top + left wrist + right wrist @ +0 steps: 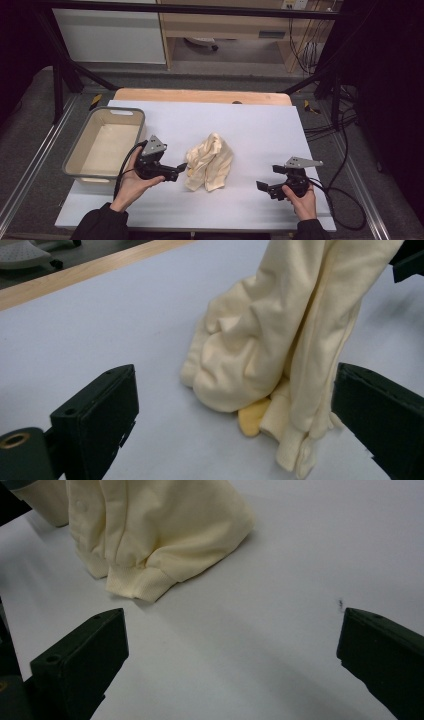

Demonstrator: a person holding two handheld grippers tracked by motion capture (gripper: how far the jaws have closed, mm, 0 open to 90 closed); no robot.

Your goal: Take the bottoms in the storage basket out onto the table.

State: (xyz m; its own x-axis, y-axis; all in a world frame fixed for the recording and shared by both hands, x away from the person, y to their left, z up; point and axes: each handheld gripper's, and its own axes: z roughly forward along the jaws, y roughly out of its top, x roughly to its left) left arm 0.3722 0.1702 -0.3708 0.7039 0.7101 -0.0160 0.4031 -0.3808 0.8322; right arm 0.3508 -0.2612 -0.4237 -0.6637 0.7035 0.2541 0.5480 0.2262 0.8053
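Observation:
A crumpled pale yellow garment [210,161] lies in a heap in the middle of the white table [260,125]. My left gripper [176,171] is open at the heap's left edge, its jaws wide apart on either side of the cloth's near end [280,355]. My right gripper [264,187] is open too, a short way to the right of the heap, nothing between its jaws. In the right gripper view the garment's ribbed cuff [135,585] lies ahead on the table, apart from the jaws.
A grey plastic bin [80,167] with an empty pale inside stands at the table's left edge, just beside my left hand. A wooden strip [200,95] runs along the table's far edge. Cables [345,165] trail off the right side.

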